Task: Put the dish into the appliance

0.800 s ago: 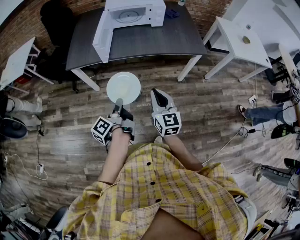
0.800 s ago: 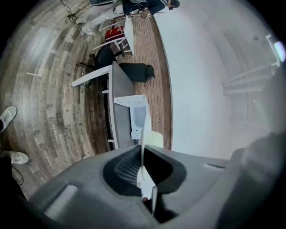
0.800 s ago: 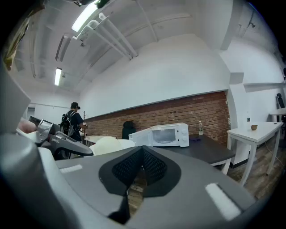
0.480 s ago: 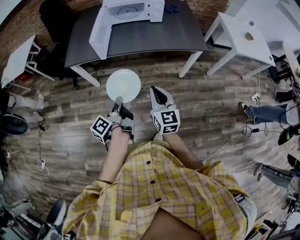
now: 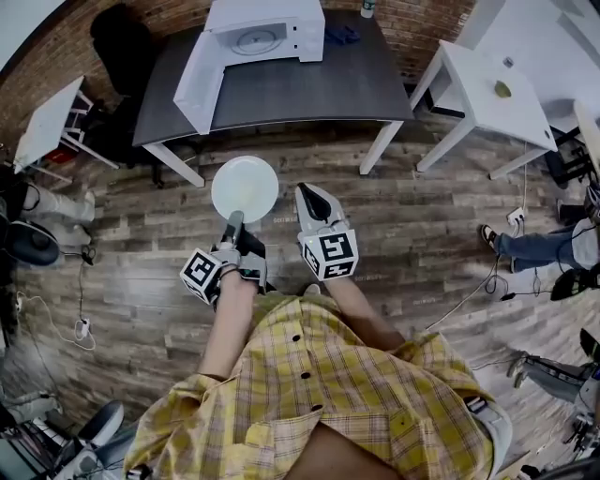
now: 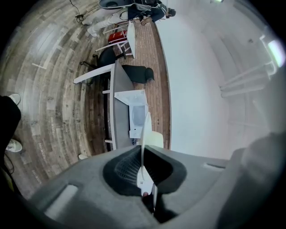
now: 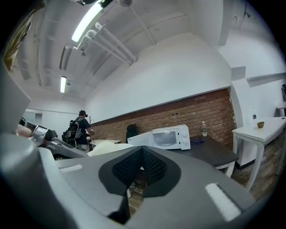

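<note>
We find the left gripper (image 5: 234, 221) clamped on the near rim of the white dish (image 5: 245, 187). Its own view shows the dish edge-on with the rim seated between closed jaws. The dish is held out roughly level above the wooden floor (image 5: 141, 272), in front of the person and short of the desk.

The right gripper (image 5: 316, 195) rides just beside the dish on its right and apart from it. Its jaws are together with nothing between them.

We judge the step in hand to be the carry: the dish is gripped and lifted but not yet delivered. Ahead stands the dark desk (image 5: 319, 89), with the microwave (image 5: 267, 23) at its far side. The microwave's door (image 5: 195, 84) hangs open to the left, out over the desk top, and the cavity is exposed, so no opening move appears to be required.

The next move calls for closing on the desk, reaching across it and sliding the dish in level — to the right of the open door and clear of the cavity walls.

- **Obstructions:** the desk's near edge limits the approach, and the open door narrows entry from the left.
- **Surroundings:** a black chair (image 5: 122, 42) stands at the desk's left end and a white table (image 5: 478, 89) stands to the right, both off the direct line.
- **On the desk:** a bottle (image 7: 204, 129) stands beyond the microwave — well clear of the route.
</note>
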{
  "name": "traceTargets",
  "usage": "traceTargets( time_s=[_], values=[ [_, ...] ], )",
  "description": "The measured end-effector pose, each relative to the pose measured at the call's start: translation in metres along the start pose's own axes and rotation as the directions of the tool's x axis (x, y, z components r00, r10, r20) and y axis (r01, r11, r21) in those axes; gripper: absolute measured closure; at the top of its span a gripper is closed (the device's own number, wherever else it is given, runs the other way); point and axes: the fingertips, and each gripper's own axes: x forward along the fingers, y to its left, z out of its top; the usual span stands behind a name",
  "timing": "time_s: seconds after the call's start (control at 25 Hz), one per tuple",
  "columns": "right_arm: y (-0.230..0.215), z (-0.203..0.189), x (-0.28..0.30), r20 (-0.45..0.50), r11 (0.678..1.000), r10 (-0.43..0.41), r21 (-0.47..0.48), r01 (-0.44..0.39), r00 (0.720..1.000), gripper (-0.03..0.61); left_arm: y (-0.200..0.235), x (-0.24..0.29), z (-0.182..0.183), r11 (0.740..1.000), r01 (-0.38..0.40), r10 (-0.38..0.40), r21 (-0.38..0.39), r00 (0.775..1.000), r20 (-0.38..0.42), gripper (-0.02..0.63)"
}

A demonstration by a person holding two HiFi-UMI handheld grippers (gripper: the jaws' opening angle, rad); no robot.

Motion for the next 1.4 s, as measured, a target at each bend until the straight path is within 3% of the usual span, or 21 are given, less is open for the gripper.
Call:
traceTargets(
  time_s=[0.56,1.08,1.24,1.4],
  values=[
    [-0.031,-0.007,0.031,-0.017,1.0,0.014,0.009,-0.014,1.0,0.58,0.016,0.046,0.003,1.0,-0.006,0.006,-0.027,1.0,-0.007,0.603],
    [-0.074,0.024,0.18,-0.027,0.999,-0.034,0.003,0.034,0.999,0.579,-0.008,0.186,0.084,0.999,-0.032,0.032,-0.007,0.999,-0.038,0.604],
    [-0.081,0.034,0.214,-0.027,0.999,-0.048,0.014,0.048,0.999,0.579,-0.026,0.22,0.102,1.0,-0.004,0.003,-0.015,0.998,-0.06,0.604],
    [-0.091,0.04,0.254,-0.037,0.998,-0.066,0.016,0.067,0.997,0.58,-0.026,0.255,0.124,0.999,-0.041,0.041,0.002,0.995,-0.09,0.603]
  ],
)
